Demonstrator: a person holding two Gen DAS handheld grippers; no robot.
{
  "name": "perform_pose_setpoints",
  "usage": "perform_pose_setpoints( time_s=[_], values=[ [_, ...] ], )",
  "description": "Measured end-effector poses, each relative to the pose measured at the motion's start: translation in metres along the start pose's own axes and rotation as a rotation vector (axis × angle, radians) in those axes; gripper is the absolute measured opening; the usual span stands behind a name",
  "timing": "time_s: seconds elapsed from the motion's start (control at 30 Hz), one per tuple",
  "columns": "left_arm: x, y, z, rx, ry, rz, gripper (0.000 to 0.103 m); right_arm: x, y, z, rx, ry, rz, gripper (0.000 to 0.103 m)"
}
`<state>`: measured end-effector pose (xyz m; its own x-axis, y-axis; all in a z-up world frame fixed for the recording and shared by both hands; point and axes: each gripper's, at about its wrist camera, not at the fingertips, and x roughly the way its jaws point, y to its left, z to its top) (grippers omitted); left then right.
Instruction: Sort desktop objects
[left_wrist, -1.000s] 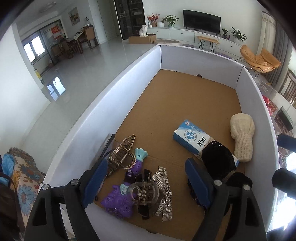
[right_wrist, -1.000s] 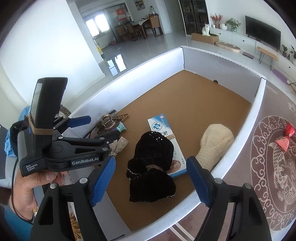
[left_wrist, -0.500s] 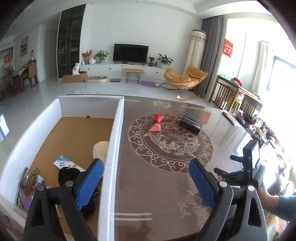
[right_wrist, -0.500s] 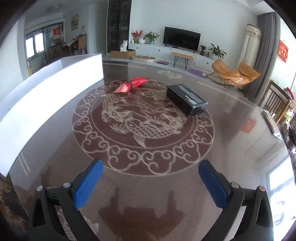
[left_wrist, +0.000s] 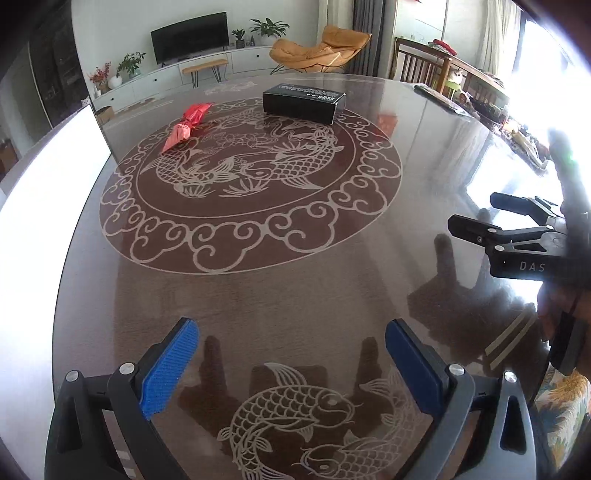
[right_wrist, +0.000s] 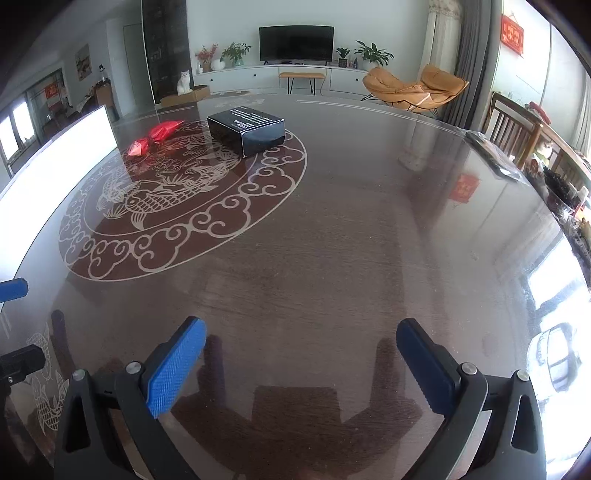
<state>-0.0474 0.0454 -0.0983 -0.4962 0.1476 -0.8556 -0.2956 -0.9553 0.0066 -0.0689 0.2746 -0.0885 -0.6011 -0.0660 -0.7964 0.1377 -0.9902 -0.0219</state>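
Your left tongs (left_wrist: 291, 347) and right tongs (right_wrist: 301, 345) gape empty over the worktop (right_wrist: 332, 240); one glossy black box (right_wrist: 246, 130), one crumpled red wrapper (left_wrist: 186, 125).

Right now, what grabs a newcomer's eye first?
The pale koi-and-cloud medallion inlaid in the glossy dark table, with a black box on its far rim and a red foil bundle left of it. Both open hand-held grippers, left and right, hover empty.
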Motion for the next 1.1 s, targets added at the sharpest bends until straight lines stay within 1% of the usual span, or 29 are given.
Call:
perform_pose_setpoints(
  time_s=[0.07,0.23,0.37,0.47,0.57,0.73,0.87,0.97,1.0,1.03,1.07,1.1],
  values=[
    [0.011,0.004,0.005,-0.011,0.021,0.007,0.103,0.002,0.002,0.001,-0.007,0.009,0.007,0.103],
    [0.022,0.019,0.02,-0.015,0.012,0.011,0.103,0.009,0.001,0.001,0.019,0.025,0.018,0.103],
    [0.033,0.036,0.039,-0.014,-0.009,0.011,0.103,0.01,0.004,0.0,0.01,0.029,0.007,0.103],
    [0.046,0.058,0.059,-0.031,-0.041,0.022,0.103,0.01,0.004,0.0,0.011,0.028,0.008,0.103],
    [0.062,0.08,0.087,-0.057,-0.045,0.038,0.103,0.01,0.004,0.0,0.011,0.029,0.008,0.103],
    [0.098,0.113,0.146,-0.085,-0.043,0.058,0.103,0.01,0.004,0.0,0.011,0.029,0.008,0.103],
    [0.126,0.137,0.191,-0.178,-0.03,0.114,0.103,0.01,0.004,0.0,0.011,0.029,0.008,0.103],
    [0.138,0.144,0.212,-0.213,-0.032,0.137,0.103,0.01,0.004,0.0,0.011,0.029,0.008,0.103],
    [0.14,0.144,0.215,-0.214,-0.037,0.139,0.099,0.01,0.004,0.0,0.011,0.029,0.008,0.103],
    [0.139,0.143,0.217,-0.212,-0.058,0.14,0.089,0.01,0.004,0.0,0.011,0.029,0.008,0.103],
    [0.136,0.142,0.218,-0.21,-0.083,0.14,0.063,0.01,0.004,0.0,0.011,0.029,0.008,0.103],
    [0.134,0.141,0.217,-0.209,-0.093,0.138,0.044,0.01,0.004,0.0,0.011,0.029,0.008,0.103]
  ],
)
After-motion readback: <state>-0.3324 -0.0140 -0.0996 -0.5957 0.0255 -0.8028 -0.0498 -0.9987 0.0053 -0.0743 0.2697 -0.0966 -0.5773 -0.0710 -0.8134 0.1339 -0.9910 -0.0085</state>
